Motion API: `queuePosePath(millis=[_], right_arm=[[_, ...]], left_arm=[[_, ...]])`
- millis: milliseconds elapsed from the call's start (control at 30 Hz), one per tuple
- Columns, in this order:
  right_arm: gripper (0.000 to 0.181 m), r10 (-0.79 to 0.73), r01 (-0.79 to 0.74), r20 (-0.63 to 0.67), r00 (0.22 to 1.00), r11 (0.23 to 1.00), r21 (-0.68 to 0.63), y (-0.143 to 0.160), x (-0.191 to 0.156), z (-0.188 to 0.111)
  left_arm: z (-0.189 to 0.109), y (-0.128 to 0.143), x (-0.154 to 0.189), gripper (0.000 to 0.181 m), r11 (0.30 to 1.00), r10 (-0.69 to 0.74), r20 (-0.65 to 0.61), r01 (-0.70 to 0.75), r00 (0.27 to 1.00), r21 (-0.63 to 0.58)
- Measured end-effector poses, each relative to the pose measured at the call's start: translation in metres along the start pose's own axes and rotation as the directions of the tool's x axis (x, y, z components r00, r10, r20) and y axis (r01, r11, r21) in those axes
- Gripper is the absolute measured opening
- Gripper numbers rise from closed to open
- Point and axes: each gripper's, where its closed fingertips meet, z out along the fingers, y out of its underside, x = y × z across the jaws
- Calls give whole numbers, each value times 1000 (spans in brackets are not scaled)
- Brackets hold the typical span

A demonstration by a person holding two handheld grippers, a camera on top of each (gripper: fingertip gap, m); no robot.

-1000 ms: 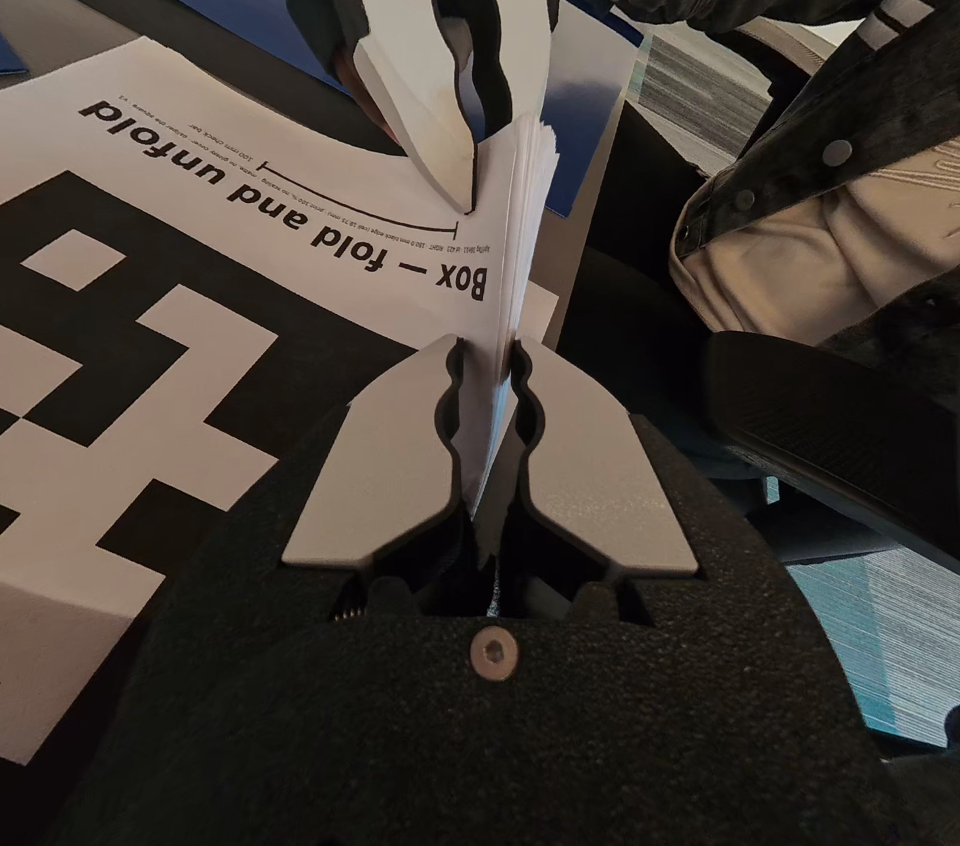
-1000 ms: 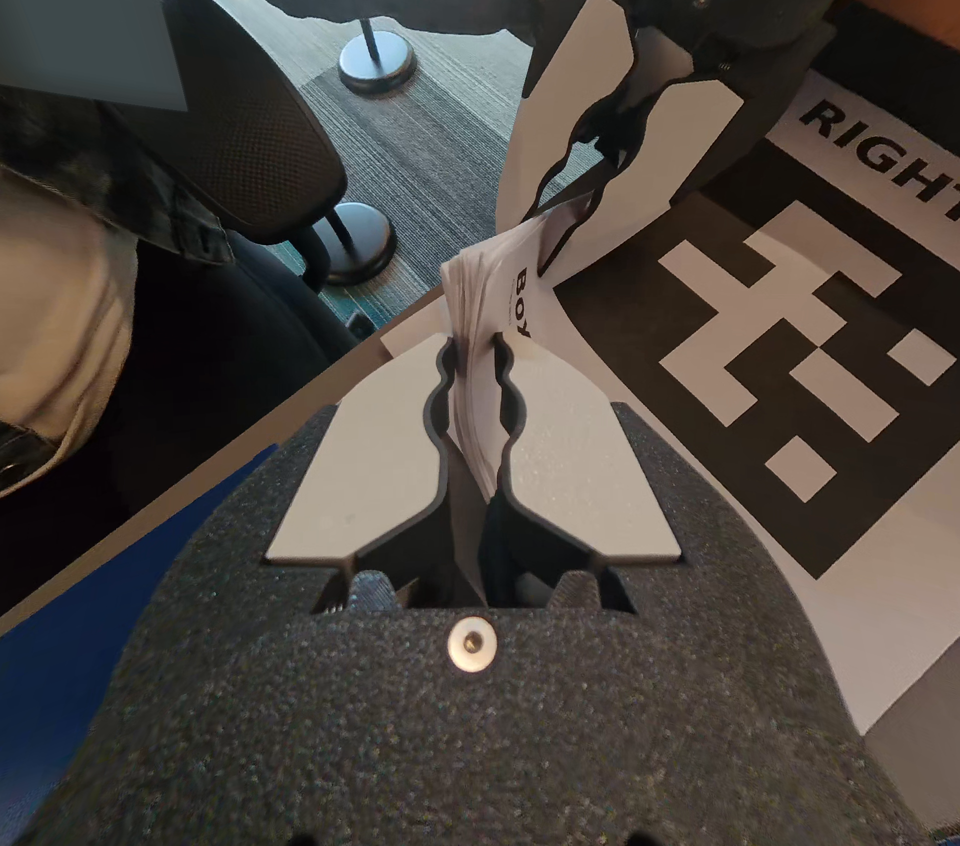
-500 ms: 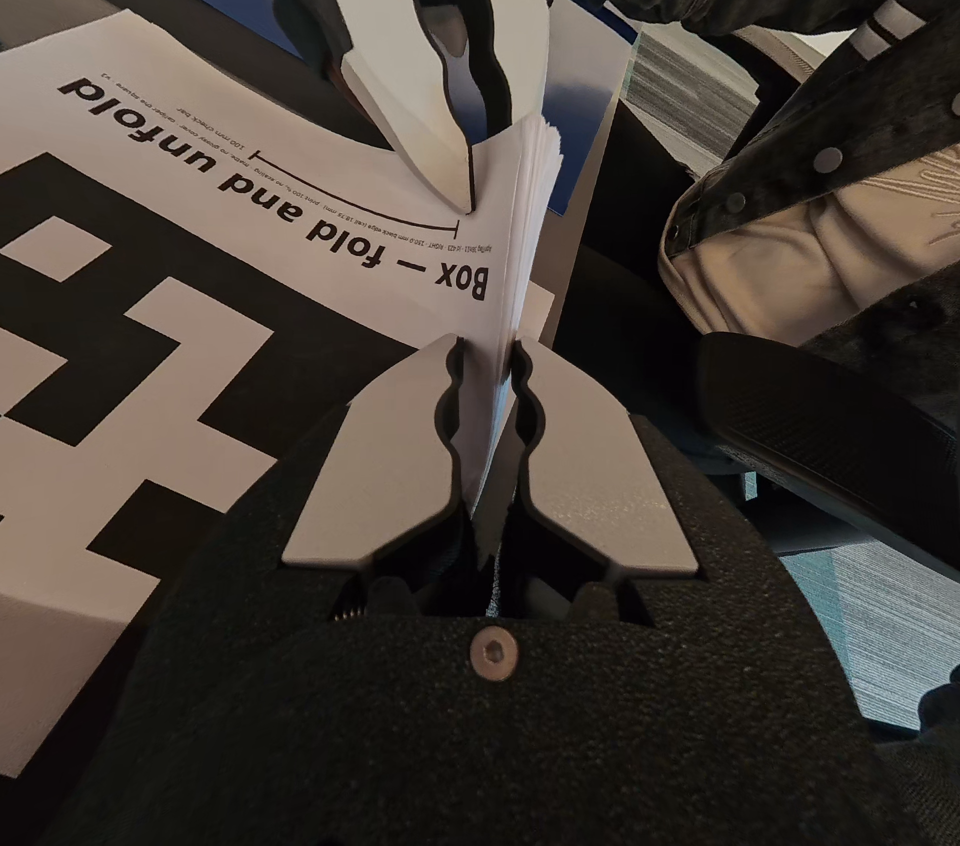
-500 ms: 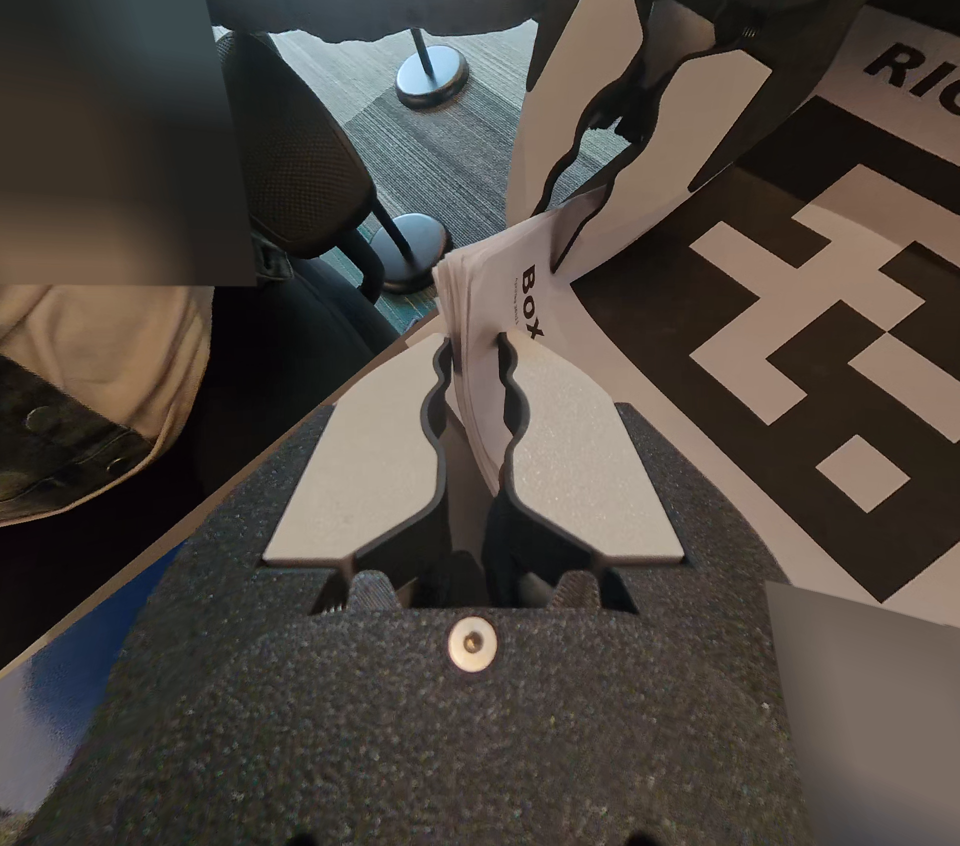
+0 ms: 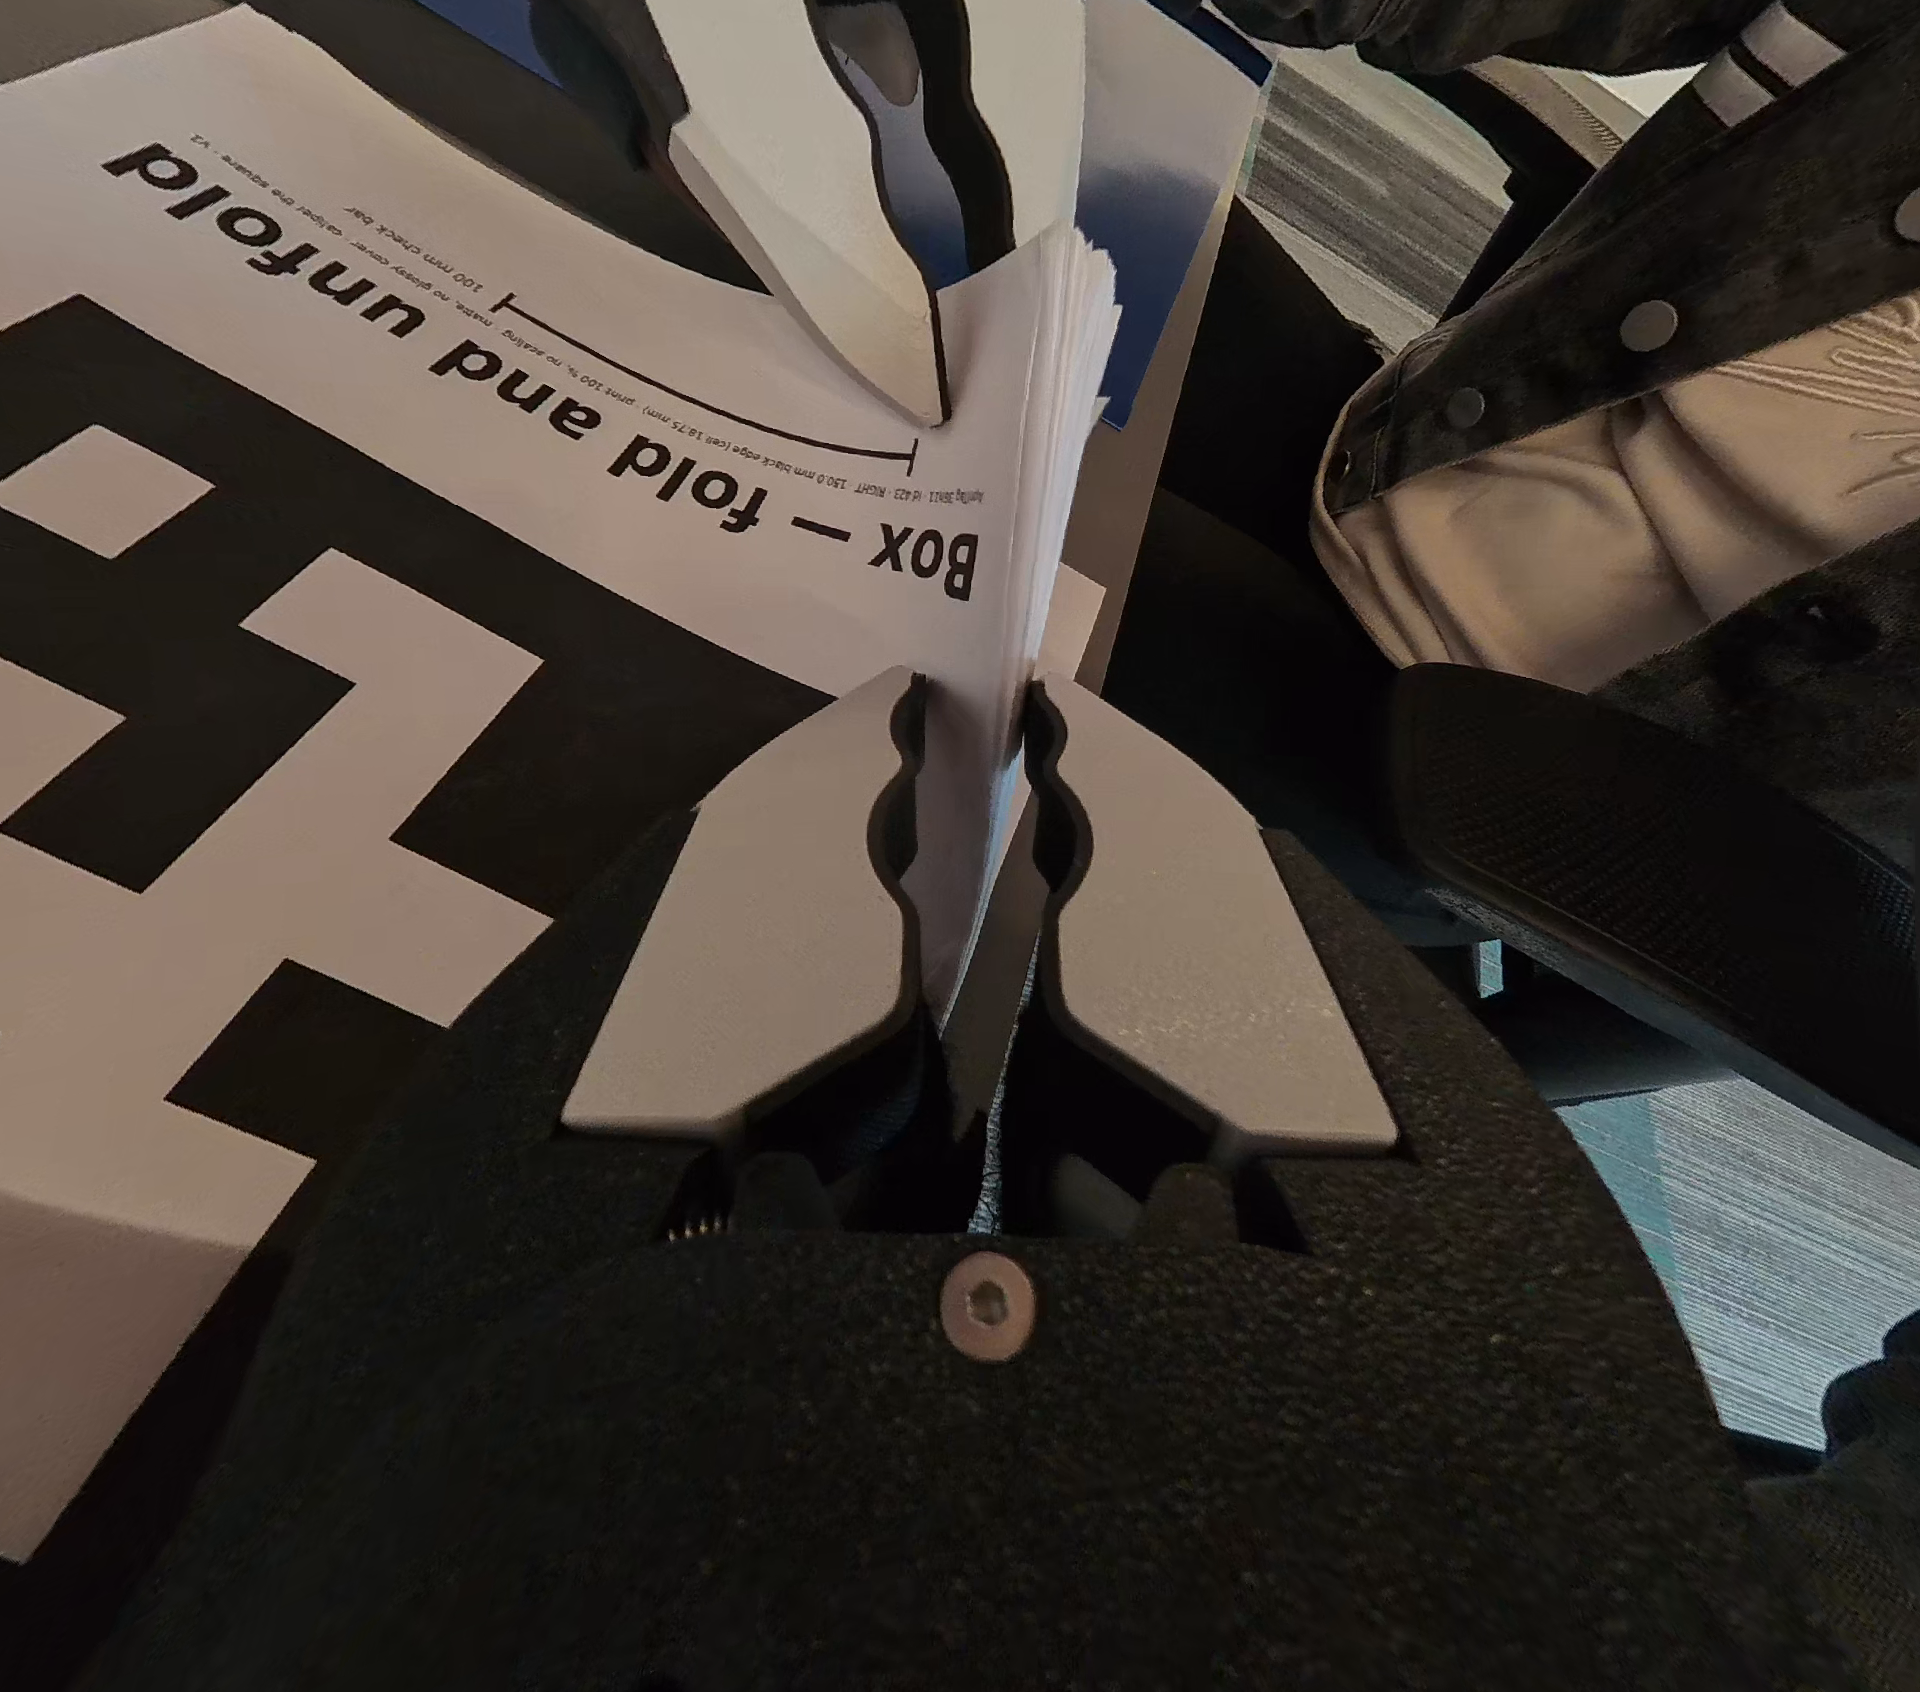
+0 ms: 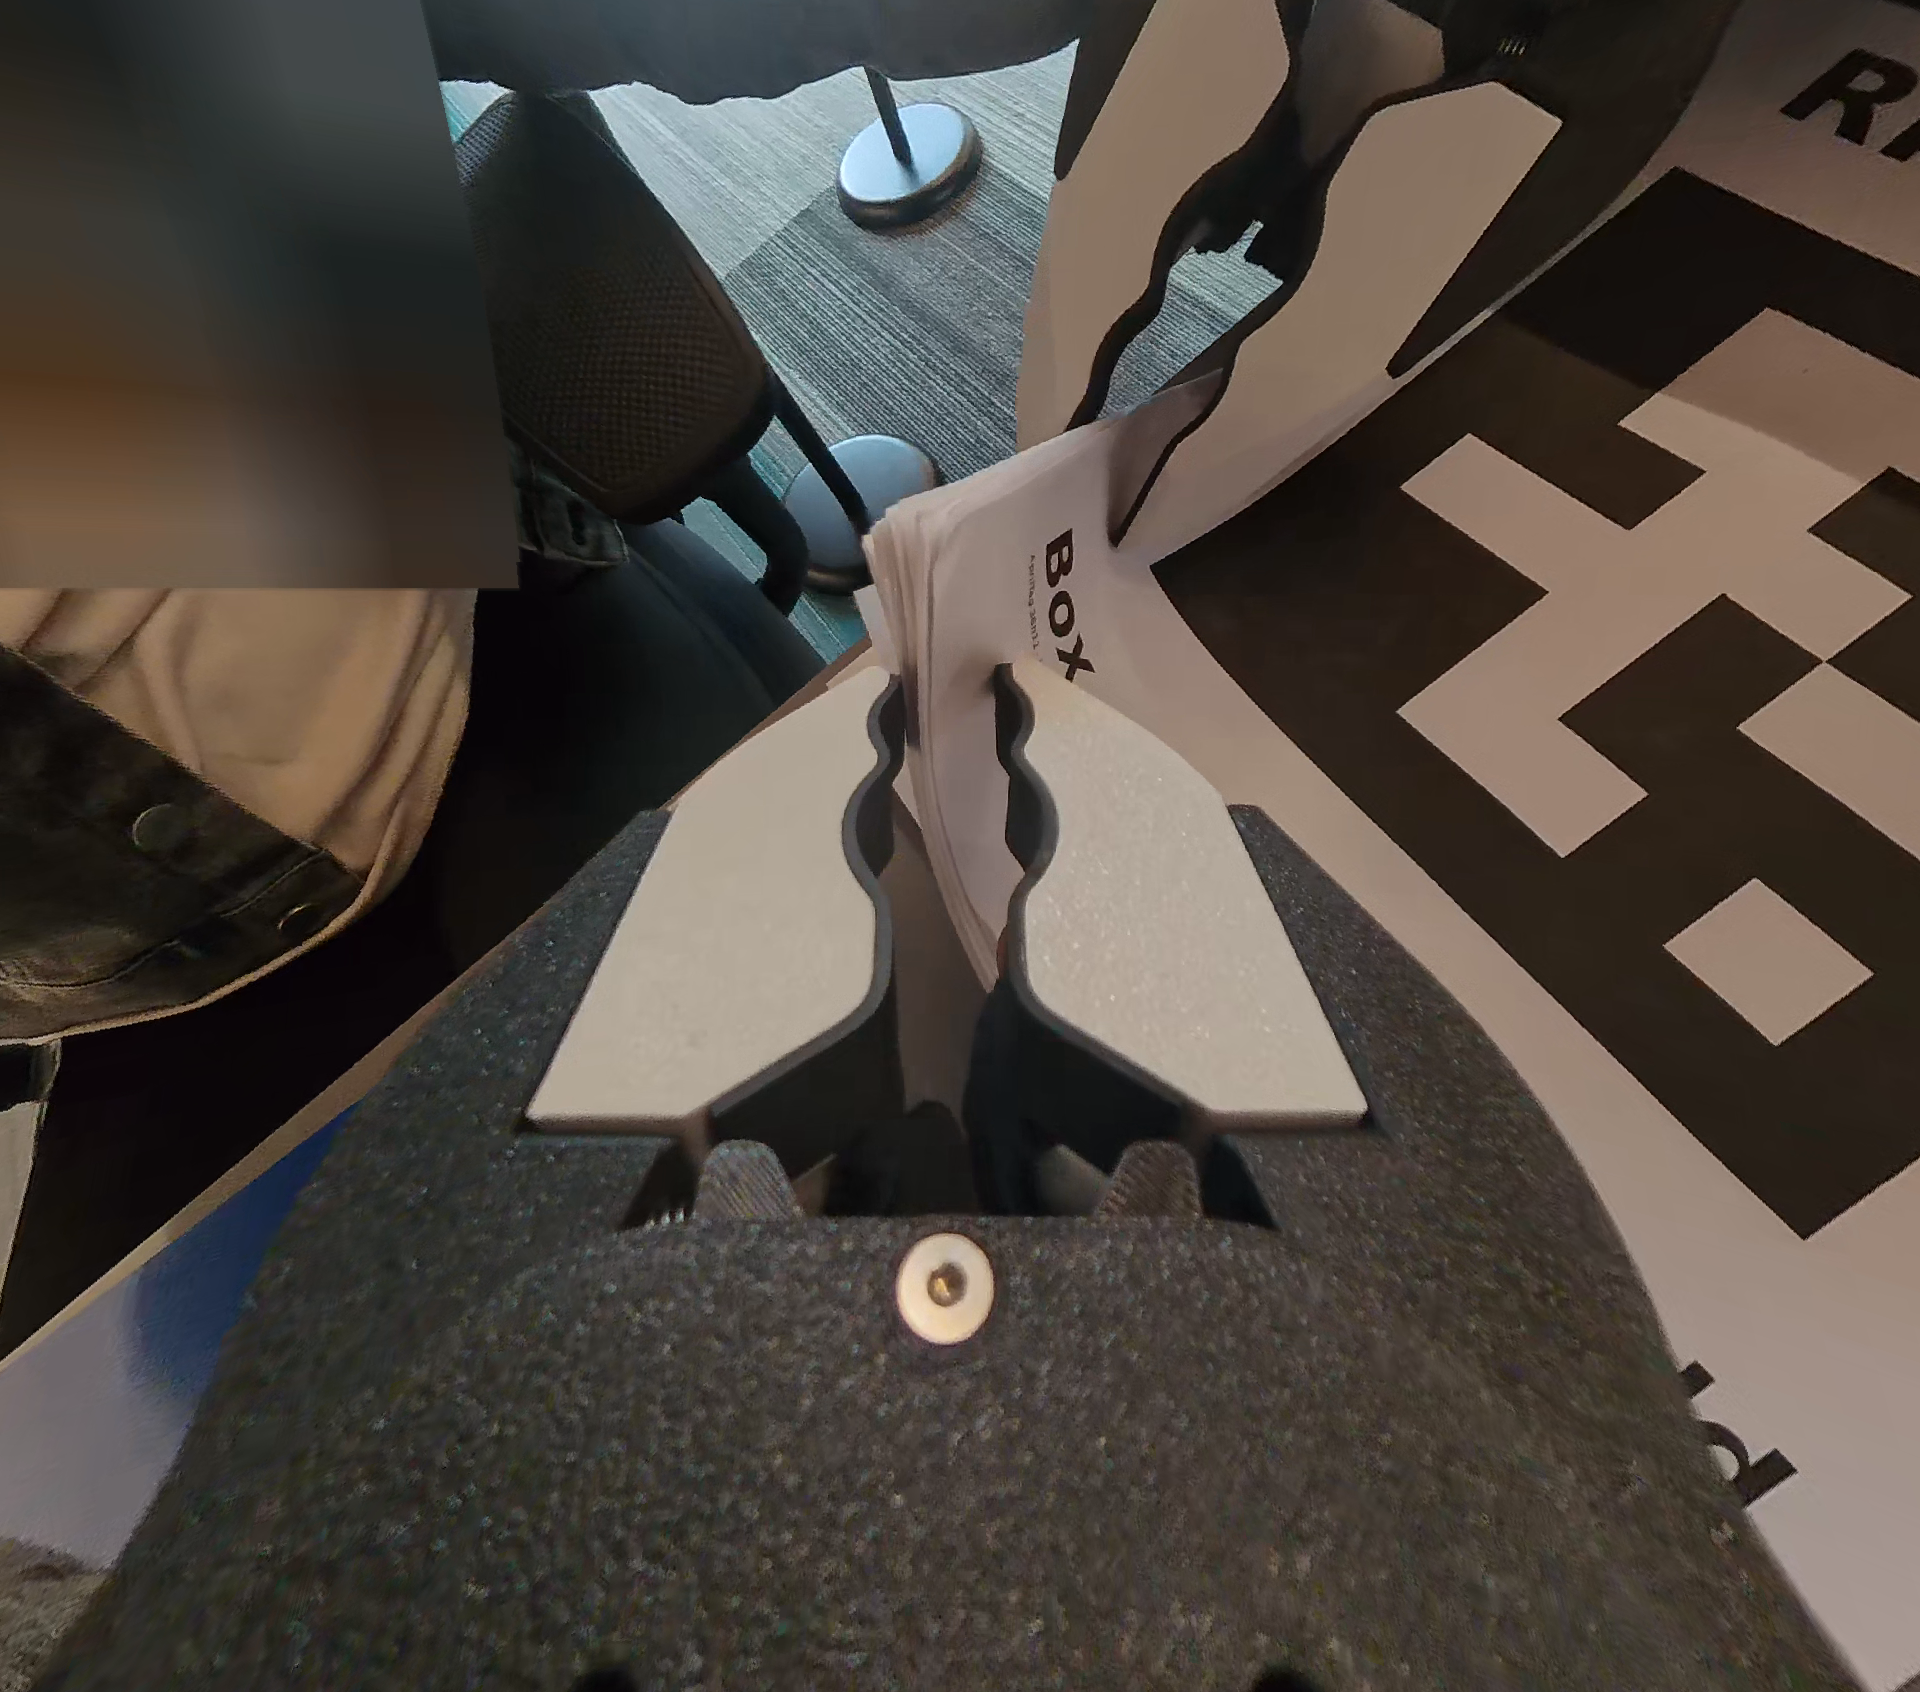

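The stack of paper sheets (image 5: 1023,499) stands on edge between both sets of jaws, its raised corner running straight ahead from the left gripper (image 5: 974,692) toward the right gripper (image 5: 971,354), which meets it from the opposite end. Both jaws are clenched on that same lifted edge, the left gripper's on the near part, the right gripper's (image 6: 948,686) on the far part. From the left jaws, the top sheet curves down leftward onto the worktop (image 5: 114,21), showing a black-and-white square pattern (image 5: 208,707). No container is visible. A person's jacket (image 5: 1662,271) and chair armrest (image 5: 1662,863) lie to the right.

Both claws (image 5: 971,692) (image 6: 945,686) clamped, facing.
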Motion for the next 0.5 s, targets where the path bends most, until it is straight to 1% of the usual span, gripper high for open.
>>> queuePosePath(millis=[500], right_arm=[[17,9,-9,65,998,1000,-9,2,-2,1]], left_arm=[[0,2,2,21,998,-55,-40,54,998,-29]])
